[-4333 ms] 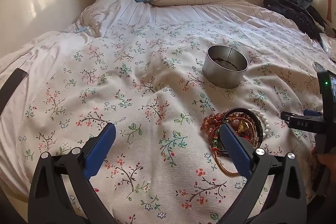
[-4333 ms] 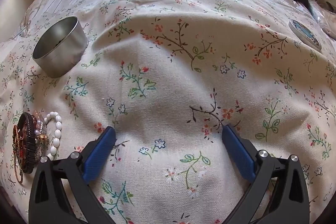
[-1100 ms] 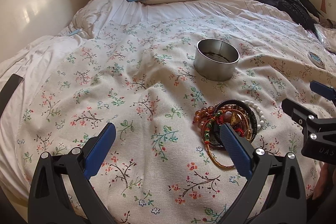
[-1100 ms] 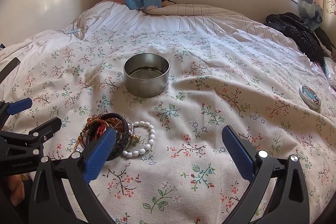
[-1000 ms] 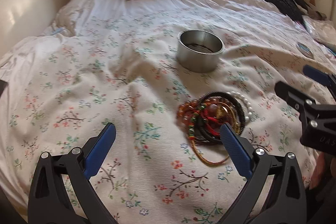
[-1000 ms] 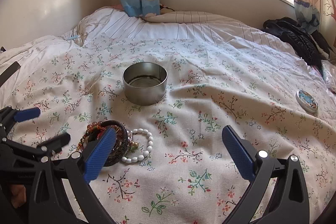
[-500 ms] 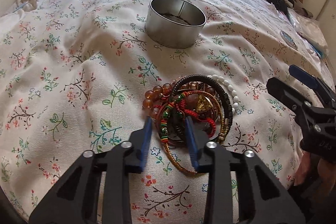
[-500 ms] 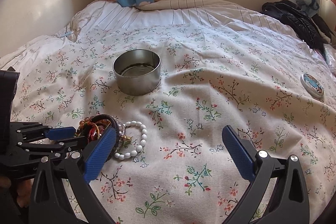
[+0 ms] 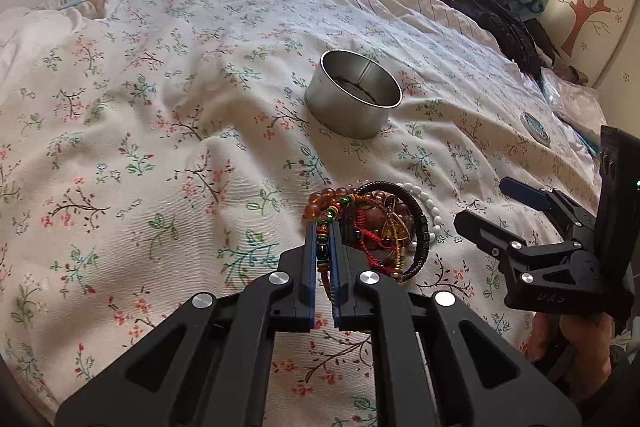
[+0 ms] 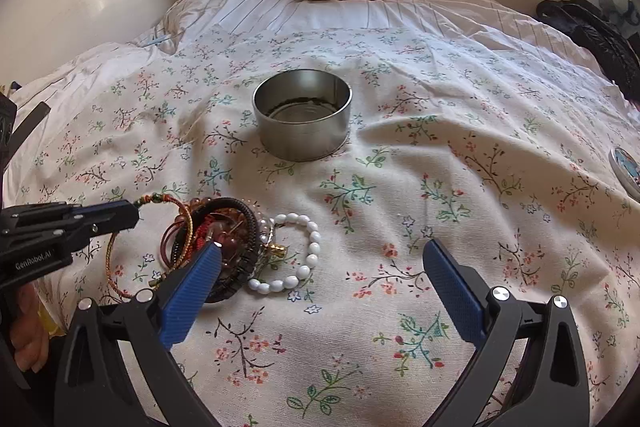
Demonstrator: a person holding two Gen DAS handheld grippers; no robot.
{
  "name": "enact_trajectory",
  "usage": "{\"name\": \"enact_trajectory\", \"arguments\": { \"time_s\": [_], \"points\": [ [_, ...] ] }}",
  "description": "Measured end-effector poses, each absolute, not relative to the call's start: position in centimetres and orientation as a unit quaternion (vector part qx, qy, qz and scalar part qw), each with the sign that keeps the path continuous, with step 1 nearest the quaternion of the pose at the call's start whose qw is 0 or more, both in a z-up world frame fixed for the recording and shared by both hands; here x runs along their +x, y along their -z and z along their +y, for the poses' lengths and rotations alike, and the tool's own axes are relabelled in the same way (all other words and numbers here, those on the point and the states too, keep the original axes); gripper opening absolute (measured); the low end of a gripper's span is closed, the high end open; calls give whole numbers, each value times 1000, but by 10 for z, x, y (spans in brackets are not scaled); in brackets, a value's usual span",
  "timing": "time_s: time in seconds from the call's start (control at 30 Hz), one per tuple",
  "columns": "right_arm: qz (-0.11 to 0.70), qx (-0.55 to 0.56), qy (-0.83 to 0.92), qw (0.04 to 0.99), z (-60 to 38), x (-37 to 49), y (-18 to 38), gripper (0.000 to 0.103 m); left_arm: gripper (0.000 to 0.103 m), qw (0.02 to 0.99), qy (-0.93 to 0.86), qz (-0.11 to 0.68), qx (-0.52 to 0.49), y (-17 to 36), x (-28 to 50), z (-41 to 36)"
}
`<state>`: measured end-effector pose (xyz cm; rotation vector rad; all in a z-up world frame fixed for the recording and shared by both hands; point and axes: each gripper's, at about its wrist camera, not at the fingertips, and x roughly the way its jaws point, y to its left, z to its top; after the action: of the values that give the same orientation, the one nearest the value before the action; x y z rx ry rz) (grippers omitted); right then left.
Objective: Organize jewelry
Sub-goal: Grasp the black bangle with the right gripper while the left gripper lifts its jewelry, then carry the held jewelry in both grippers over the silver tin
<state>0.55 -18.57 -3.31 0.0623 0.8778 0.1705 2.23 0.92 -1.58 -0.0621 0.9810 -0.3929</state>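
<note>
On a floral bedspread (image 10: 400, 187), the left tool (image 10: 134, 213) grips a cord bracelet (image 10: 160, 201) from the jewelry pile (image 10: 224, 243), near a metal tin (image 10: 303, 115).

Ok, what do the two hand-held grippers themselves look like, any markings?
Both match: black plastic scissor-style frames with silver bolt heads and ribbed blue finger pads. The left hand-held gripper carries white "GenRobot.AI" lettering on its side; the right hand-held gripper has embossed letters on its body, too faint to read. No cables show.
</note>
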Motion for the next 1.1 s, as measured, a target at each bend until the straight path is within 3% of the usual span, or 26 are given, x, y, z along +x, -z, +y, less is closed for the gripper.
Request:
{"name": "enact_trajectory", "arguments": {
  "time_s": [0.1, 0.23, 0.53, 0.7, 1.1],
  "points": [
    [422, 20, -108, 900, -176, 10, 34, 92, 5, 865, 189, 462, -40, 10, 20, 20],
    [449, 25, -129, 884, -169, 25, 45, 58, 5, 868, 190, 457, -43, 6, 19, 27],
    [479, 43, -159, 862, -162, 45, 59, 22, 5, 866, 193, 458, -45, 12, 19, 30],
    [464, 57, -162, 869, -168, 38, 52, 9, 5, 868, 190, 456, -51, 12, 20, 34],
    [372, 142, -126, 909, -215, 25, 9, 9, 5, 877, 203, 433, -53, -8, 30, 25]
  ]
}}
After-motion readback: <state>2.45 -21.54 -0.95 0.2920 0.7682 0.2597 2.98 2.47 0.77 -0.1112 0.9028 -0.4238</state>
